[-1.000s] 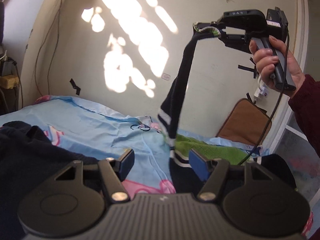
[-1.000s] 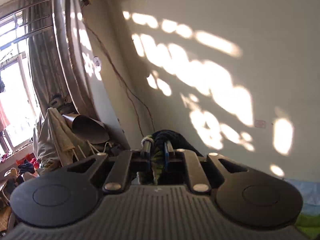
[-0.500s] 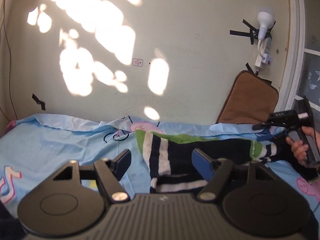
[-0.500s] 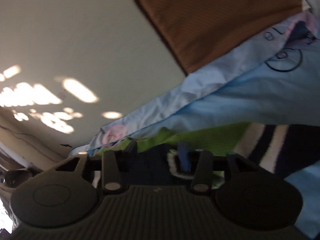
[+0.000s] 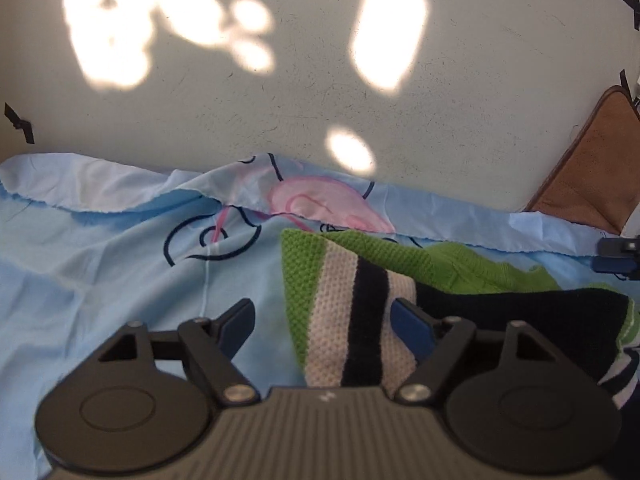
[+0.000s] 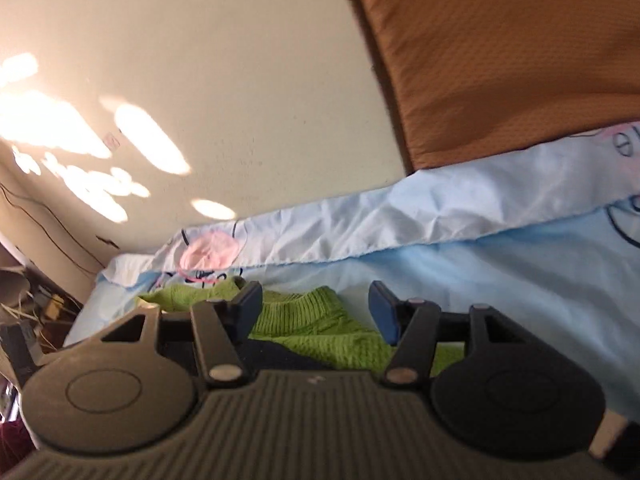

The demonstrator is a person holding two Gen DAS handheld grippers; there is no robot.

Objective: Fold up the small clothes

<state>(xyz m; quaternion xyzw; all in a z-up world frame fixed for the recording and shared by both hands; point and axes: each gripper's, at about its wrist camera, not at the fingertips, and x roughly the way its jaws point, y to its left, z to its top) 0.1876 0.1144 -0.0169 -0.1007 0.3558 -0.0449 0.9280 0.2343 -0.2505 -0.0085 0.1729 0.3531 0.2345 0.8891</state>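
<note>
A small knit sweater [image 5: 352, 312] with green, white and navy stripes lies on the light blue cartoon bedsheet [image 5: 120, 264]. My left gripper [image 5: 324, 320] is open, low over the sheet, and the sweater's striped end lies between its fingers. My right gripper [image 6: 316, 308] is open above the sweater's green part [image 6: 316, 324], holding nothing. Its tip also shows at the right edge of the left wrist view [image 5: 618, 258].
A cream wall [image 5: 320, 80] with sun patches runs along the far side of the bed. A brown cushion [image 6: 500, 52] leans against the wall at the right. Cluttered objects [image 6: 24, 304] stand past the bed's far left end.
The right gripper carried the hanging sweater down onto the bed and opened, letting it go. The left gripper moved in close over the sweater's striped end.
</note>
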